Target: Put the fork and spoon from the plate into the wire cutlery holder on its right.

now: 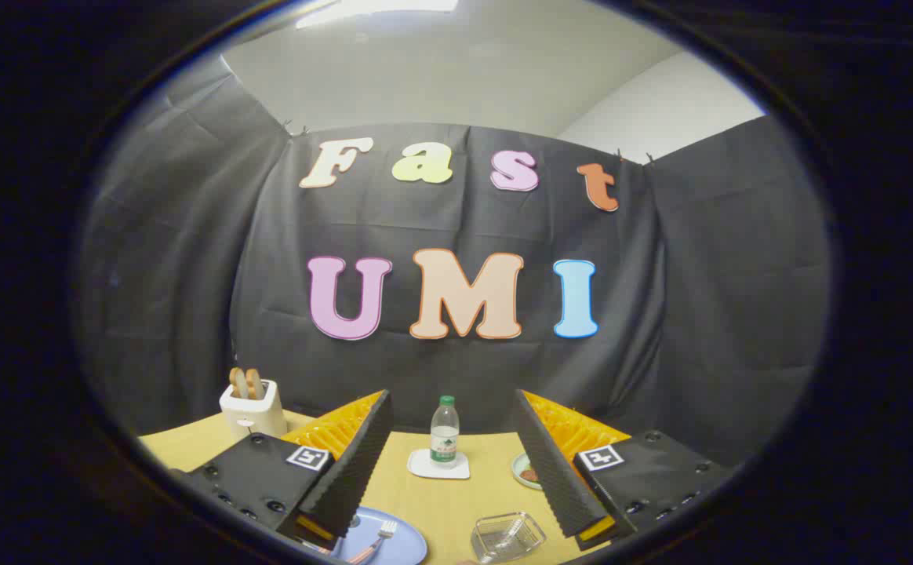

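My gripper (452, 408) is open, its two black ribbed fingers (351, 467) wide apart and raised above the table with nothing between them. Below and between the fingers lies a light blue plate (401, 545). A fork (379, 536) with a pink handle rests on it, partly hidden by the left finger. To the plate's right sits the wire cutlery holder (507, 537), low and rectangular, close to the right finger's lower end. What lies inside the holder is too small to tell.
A plastic water bottle (444, 431) stands on a white coaster (438, 466) beyond the fingers. A white toaster (251, 408) with bread slices stands at the table's far left. A small green dish (527, 472) holding something red sits by the right finger.
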`<state>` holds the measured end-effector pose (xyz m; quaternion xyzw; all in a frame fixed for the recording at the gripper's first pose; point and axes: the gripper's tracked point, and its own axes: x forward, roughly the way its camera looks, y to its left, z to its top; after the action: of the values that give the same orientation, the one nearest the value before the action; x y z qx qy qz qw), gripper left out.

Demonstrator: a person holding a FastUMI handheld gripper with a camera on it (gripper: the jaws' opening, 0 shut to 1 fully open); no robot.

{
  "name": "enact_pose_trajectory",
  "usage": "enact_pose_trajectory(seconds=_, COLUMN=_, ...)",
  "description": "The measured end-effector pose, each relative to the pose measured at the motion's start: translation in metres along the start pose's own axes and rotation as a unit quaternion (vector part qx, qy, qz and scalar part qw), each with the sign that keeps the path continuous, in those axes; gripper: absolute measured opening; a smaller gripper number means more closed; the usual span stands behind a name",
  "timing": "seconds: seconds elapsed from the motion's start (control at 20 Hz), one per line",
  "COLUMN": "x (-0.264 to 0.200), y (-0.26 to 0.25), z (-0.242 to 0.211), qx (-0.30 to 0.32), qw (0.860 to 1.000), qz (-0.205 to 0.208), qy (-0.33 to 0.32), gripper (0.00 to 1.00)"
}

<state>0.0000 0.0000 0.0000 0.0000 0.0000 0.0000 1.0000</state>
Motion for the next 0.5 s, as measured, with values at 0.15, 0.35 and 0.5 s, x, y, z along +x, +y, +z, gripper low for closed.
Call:
enact_pose_trajectory(seconds=0.15, x=0.003, y=0.006, z=-0.007, qx=0.004, qw=1.0, qz=0.007, qy=0.009, gripper=0.98)
enact_pose_trajectory(seconds=0.35, x=0.009, y=0.018, z=-0.015, qx=0.006, qw=0.999, qz=0.023, qy=0.021, gripper=0.98)
enact_pose_trajectory(seconds=0.5, x=0.015, y=0.031, z=-0.021, qx=0.012, qw=0.999, qz=0.038, qy=0.029, gripper=0.98)
